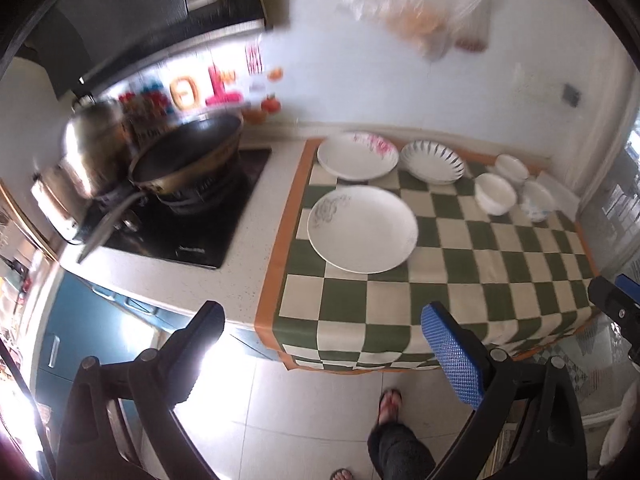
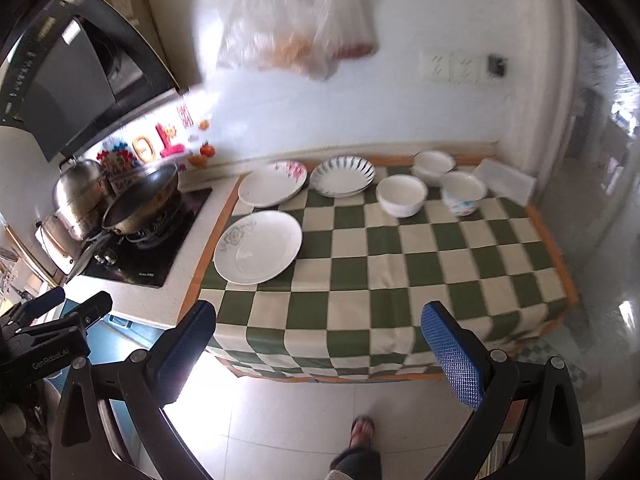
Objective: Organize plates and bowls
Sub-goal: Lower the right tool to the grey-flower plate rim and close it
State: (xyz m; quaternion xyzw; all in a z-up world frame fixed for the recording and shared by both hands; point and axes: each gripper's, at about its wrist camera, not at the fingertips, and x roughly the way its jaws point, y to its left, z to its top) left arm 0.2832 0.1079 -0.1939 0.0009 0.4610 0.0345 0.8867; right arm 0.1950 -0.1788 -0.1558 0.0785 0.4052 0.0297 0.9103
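On the green-and-white checked cloth (image 2: 360, 280) lie a large white plate with a grey flower (image 2: 258, 246) (image 1: 362, 228), a pink-flowered plate (image 2: 273, 183) (image 1: 357, 155) and a blue-striped dish (image 2: 343, 176) (image 1: 433, 161) behind it. To the right stand a white bowl (image 2: 401, 195) (image 1: 495, 199), a stack of white bowls (image 2: 433, 165) (image 1: 512, 169) and a blue-patterned bowl (image 2: 464, 193) (image 1: 538, 201). My left gripper (image 1: 324, 320) and right gripper (image 2: 320, 320) are both open and empty, held above the floor in front of the counter edge.
A hob (image 2: 148, 248) with a wok (image 2: 140, 200) and a steel pot (image 2: 78, 196) stands left of the cloth. A plastic bag (image 2: 296, 28) hangs on the wall above. The left gripper shows at the left edge of the right wrist view (image 2: 60, 308). My foot (image 2: 362, 432) is on the tiled floor.
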